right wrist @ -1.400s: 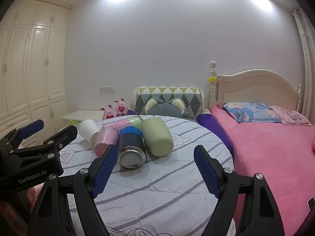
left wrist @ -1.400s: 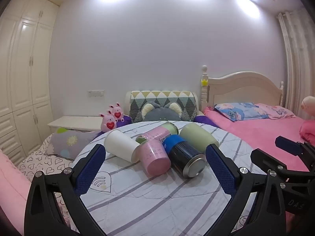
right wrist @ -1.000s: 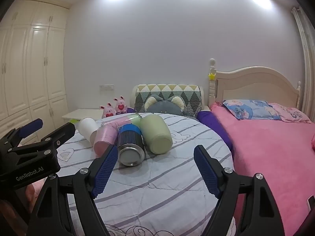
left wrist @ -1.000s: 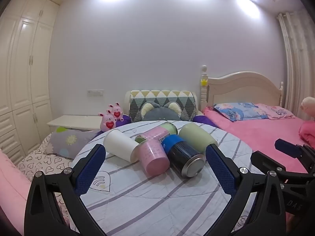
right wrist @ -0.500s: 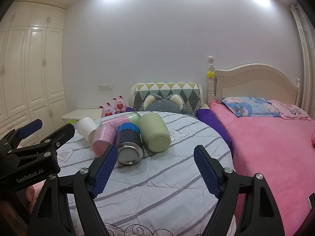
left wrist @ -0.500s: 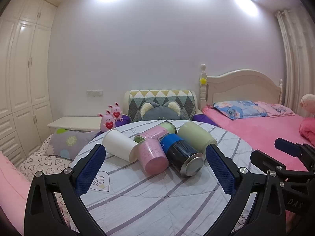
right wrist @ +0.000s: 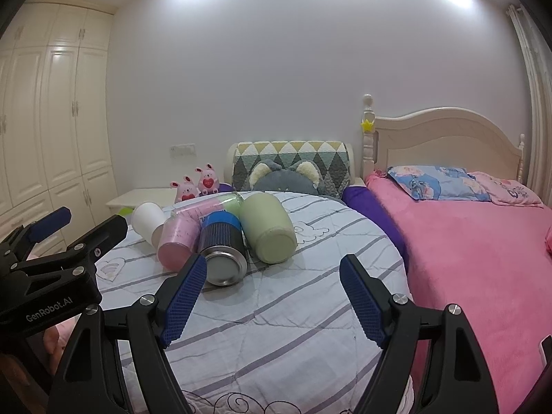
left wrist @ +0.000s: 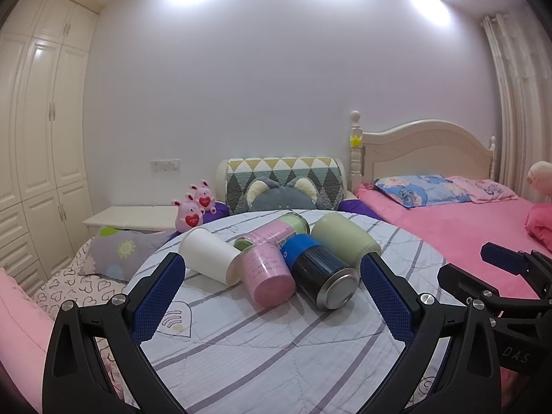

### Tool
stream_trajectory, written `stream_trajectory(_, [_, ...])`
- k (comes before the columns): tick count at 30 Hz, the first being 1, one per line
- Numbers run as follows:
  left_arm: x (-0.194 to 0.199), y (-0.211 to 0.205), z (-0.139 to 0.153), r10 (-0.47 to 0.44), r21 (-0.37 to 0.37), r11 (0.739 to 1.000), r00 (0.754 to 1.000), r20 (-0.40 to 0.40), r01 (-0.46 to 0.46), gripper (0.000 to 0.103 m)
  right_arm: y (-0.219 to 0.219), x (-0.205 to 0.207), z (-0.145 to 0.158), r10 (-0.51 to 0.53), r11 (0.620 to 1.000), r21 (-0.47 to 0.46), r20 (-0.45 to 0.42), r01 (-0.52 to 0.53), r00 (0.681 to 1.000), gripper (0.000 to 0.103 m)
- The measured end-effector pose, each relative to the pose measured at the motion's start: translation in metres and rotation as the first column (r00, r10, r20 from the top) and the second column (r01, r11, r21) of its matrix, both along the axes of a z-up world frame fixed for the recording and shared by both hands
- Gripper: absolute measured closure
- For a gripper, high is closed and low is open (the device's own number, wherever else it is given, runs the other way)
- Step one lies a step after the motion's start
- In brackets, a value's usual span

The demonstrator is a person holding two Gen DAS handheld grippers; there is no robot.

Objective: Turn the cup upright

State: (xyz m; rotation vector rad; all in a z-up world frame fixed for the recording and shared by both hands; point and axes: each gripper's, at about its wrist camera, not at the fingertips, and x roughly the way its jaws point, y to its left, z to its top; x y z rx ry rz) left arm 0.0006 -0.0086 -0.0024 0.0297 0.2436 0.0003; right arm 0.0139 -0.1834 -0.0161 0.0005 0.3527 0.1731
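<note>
Several cups lie on their sides in a cluster on a round table (left wrist: 276, 345) with a striped cloth: a white cup (left wrist: 210, 259), a pink cup (left wrist: 267, 276), a black cup with a blue band (left wrist: 319, 274), a pale green cup (left wrist: 345, 238) and a pink-and-green one behind (left wrist: 276, 231). My left gripper (left wrist: 272, 296) is open, just short of the cluster. My right gripper (right wrist: 272, 296) is open, near the black cup (right wrist: 222, 248) and the green cup (right wrist: 269, 229). Both are empty.
A pink bed (right wrist: 483, 241) with a cream headboard stands right of the table. A patterned cushion (left wrist: 284, 181), pink plush toys (left wrist: 193, 212) and a white side table (left wrist: 131, 215) are behind. White wardrobes (left wrist: 38, 158) line the left wall.
Both grippers have moved slightly toward the cups, which look a little larger and lower in view. The cups have not moved.
</note>
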Motion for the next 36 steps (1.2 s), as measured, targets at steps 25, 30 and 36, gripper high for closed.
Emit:
stream_trajectory(25, [0.025, 0.002, -0.008, -0.002, 0.005, 1.000, 0.998, -0.058, 0.002, 0.000, 0.002, 0.024, -0.004, 0.005, 1.000, -0.012, -0.053, -0.006, 0.999, 0.022])
stream_trajectory(30, [0.037, 0.005, -0.007, 0.002, 0.007, 1.000, 0.996, -0.088, -0.001, 0.000, 0.006, 0.036, -0.001, 0.003, 1.000, -0.027, -0.078, -0.005, 0.997, 0.022])
stream_trajectory(36, [0.060, 0.008, -0.004, 0.018, 0.016, 1.000, 0.988, -0.151, -0.016, 0.000, 0.013, 0.062, 0.010, 0.016, 0.995, -0.092, -0.131, -0.028, 0.991, 0.022])
